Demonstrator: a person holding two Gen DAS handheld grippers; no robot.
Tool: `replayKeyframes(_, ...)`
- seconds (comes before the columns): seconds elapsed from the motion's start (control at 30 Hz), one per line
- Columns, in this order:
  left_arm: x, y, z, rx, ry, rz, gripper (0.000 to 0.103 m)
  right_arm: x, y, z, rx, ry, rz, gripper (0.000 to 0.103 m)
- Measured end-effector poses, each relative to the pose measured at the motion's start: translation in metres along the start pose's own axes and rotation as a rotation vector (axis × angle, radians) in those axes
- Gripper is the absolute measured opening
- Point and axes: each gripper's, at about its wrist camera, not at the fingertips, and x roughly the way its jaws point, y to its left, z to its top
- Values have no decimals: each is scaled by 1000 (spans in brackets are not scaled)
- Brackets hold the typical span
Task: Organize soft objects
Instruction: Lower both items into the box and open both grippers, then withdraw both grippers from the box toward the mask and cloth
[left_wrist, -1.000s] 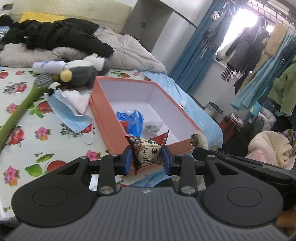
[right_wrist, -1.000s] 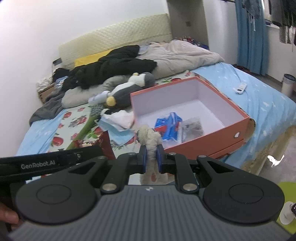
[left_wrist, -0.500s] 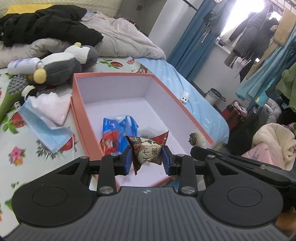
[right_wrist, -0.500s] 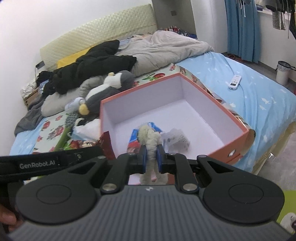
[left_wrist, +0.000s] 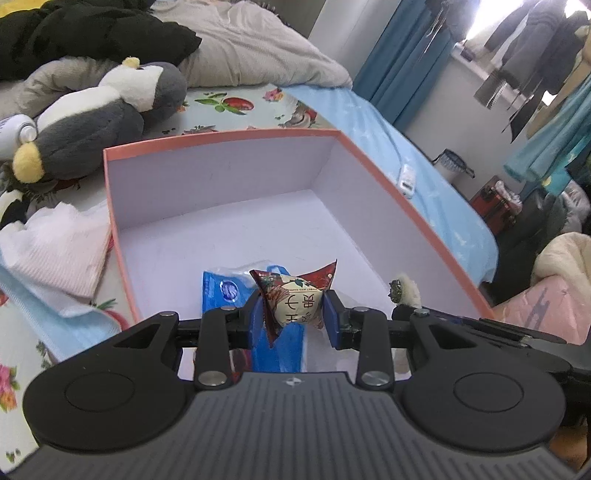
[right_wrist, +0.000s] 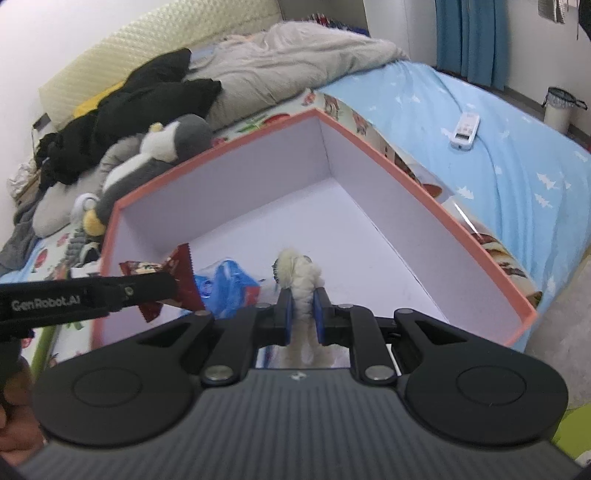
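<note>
An open orange box (left_wrist: 373, 166) with a white inside sits on the bed; it also shows in the right wrist view (right_wrist: 424, 192). My left gripper (left_wrist: 293, 319) is shut on a dark red snack packet (left_wrist: 295, 302) and holds it above the box's near part. My right gripper (right_wrist: 302, 313) is shut on a cream fluffy plush toy (right_wrist: 301, 280), also above the box. A blue packet (left_wrist: 229, 291) lies inside the box below both grippers; it shows in the right wrist view too (right_wrist: 229, 288).
A grey and white penguin plush (left_wrist: 99, 118) lies left of the box, with a white cloth (left_wrist: 55, 254) and a blue face mask (left_wrist: 62, 317) beside it. Black clothes (right_wrist: 140, 107) and a grey duvet (right_wrist: 288, 62) lie behind. A white remote (right_wrist: 464, 131) rests on the blue sheet.
Both grippers have moved forward over the box with their objects still held. The box now fills the middle of both views.
</note>
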Motion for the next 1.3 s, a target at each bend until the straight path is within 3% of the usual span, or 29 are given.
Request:
replayKeyframes(0.1,16,3,8,4,12,15,39,15,-6,4,15,13,3,18)
replayKeyframes(0.2,28,5,11,7,29,34,52,27,-13,5,38,43,11,27)
replayKeyframes(0.3,30,4,10,16,33,39,53,31,-16,2,44,68,-2,41)
replayKeyframes(0.4,21,0,7,22,22,39,53,23,-14,-1,43,60,3,42)
replayKeyframes(0.77,-77,-19,-21,47,-92,33,53,-53,9,-15,22,-49,49,42)
replayKeyframes(1.0,-144,-26,-67,41,-137,32,53,-108,29,-39,-8,-114,73,43)
replayKeyframes(1.3,-212,-24,-125,31,-174,38,53,-157,54,-79,-33,-132,103,43)
